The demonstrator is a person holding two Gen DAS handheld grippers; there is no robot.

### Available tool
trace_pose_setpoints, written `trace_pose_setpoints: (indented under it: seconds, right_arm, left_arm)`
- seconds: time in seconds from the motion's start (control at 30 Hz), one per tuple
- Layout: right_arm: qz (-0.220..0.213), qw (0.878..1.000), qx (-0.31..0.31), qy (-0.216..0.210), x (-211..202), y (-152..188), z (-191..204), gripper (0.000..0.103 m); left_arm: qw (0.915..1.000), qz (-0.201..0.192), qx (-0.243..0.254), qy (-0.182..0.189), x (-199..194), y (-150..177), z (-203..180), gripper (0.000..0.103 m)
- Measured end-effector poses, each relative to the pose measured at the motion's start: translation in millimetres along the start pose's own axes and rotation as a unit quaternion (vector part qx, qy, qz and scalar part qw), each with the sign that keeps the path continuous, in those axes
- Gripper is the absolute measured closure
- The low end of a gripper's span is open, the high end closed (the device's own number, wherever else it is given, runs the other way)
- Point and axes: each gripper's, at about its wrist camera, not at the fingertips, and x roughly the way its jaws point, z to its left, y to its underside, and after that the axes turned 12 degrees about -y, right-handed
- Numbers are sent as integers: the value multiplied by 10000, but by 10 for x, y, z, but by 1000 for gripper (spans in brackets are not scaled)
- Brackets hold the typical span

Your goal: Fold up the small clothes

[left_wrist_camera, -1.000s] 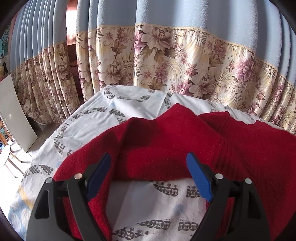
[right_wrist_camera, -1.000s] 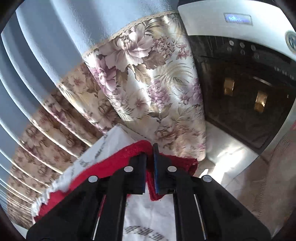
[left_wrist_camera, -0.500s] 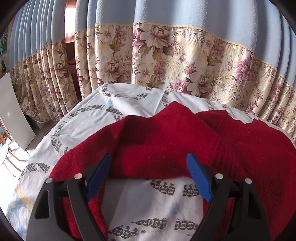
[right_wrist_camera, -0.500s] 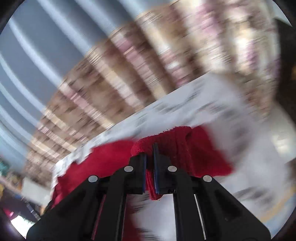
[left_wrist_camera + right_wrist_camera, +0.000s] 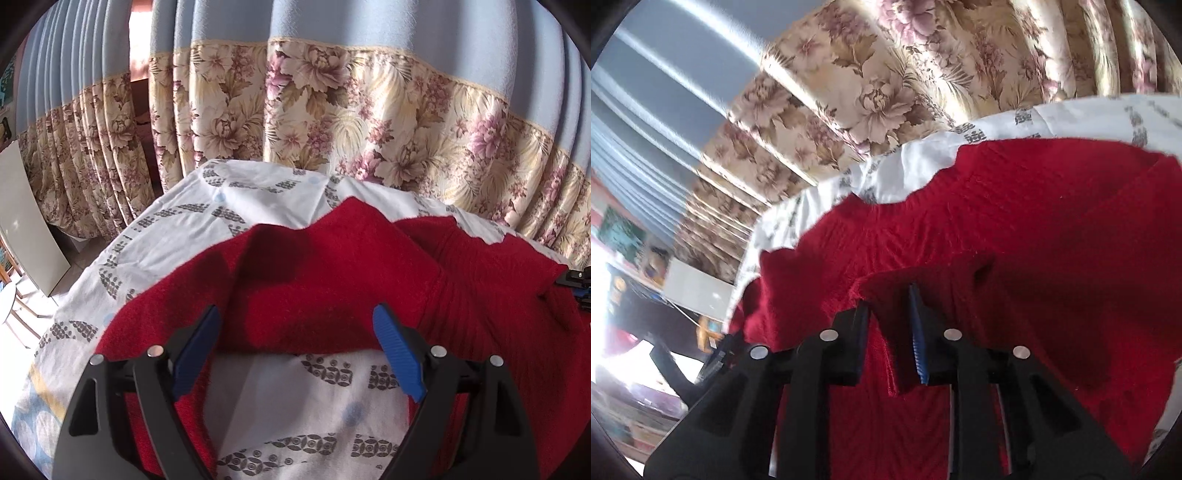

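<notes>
A red knitted garment (image 5: 332, 288) lies on a white sheet with grey prints (image 5: 258, 206). My left gripper (image 5: 295, 350) hovers open and wide over the garment's near edge, with nothing between its blue pads. A fold of the same red garment (image 5: 1015, 240) has been carried across the rest of it. My right gripper (image 5: 890, 321) sits over that fold. Its jaws are opening, and a strip of red cloth still lies loosely between them. A bit of the right gripper (image 5: 578, 286) shows at the right edge of the left wrist view.
Blue curtains with a floral lower band (image 5: 369, 122) hang right behind the sheet-covered surface. A white panel (image 5: 26, 221) leans on the floor at the left. In the right wrist view, cluttered furniture (image 5: 646, 295) stands at the far left.
The right gripper swung from the sheet's corner by a dark appliance across to the left, dragging the red fold over the garment, and its jaws have parted. The left gripper stayed put.
</notes>
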Motion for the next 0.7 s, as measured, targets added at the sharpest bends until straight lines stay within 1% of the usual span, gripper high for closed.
trace_pose_setpoints:
  seconds: [0.03,0.07,0.1,0.13,0.2,0.23,0.33,0.37,0.43,0.5,0.57,0.63,0.67,0.7]
  right_arm:
    - [23,9999,-69,82,-22,19,-4,58]
    - [65,9999,-112,38,-53,42,-15,11]
    - [76,9997,-226,-11,-115,74,-5,3]
    - [-12,9993,-362,64,-188,106,-4,3]
    - [-247,9962,-749,381,-327,158,84,3]
    - [-370,9945,-858,474,-399,170,88,3]
    - [-667,9905,-999,665,-624,153,31,3]
    - [-796,9885,-1036,758,-700,137,3,3]
    - [-1102,9827,-1075,1027,-904,81,-107,3]
    - [-1339,9804,-957,1086,-1112,20,-248,3]
    - [-1574,9774,-847,1124,-1307,-47,-375,3]
    - [-1829,9733,-691,1202,-1530,-99,-546,3]
    - [-1880,9728,-635,1193,-1580,-105,-595,3]
    - [-1939,9721,-546,1203,-1650,-117,-686,3]
  left_arm:
    - [10000,-7,40,11,-6,4,-25,18]
    - [10000,-15,68,20,-14,13,-38,18]
    - [9999,-20,102,24,-19,21,-63,18]
    - [9999,-14,115,31,-16,25,-77,18]
    - [9999,18,137,49,-7,43,-107,18]
    - [9999,25,152,59,-9,51,-120,18]
    - [9998,19,170,133,-42,39,-168,18]
    - [9996,80,150,215,-65,17,-204,18]
    - [9985,229,47,492,-129,-36,-268,18]
    - [9944,455,-3,957,-243,-79,-430,17]
    - [9891,660,186,1300,-378,-86,-728,17]
    - [9852,743,432,1485,-486,-73,-1022,16]
    - [9821,831,597,1579,-541,-56,-1231,16]
    - [9812,859,669,1592,-579,-45,-1368,16]
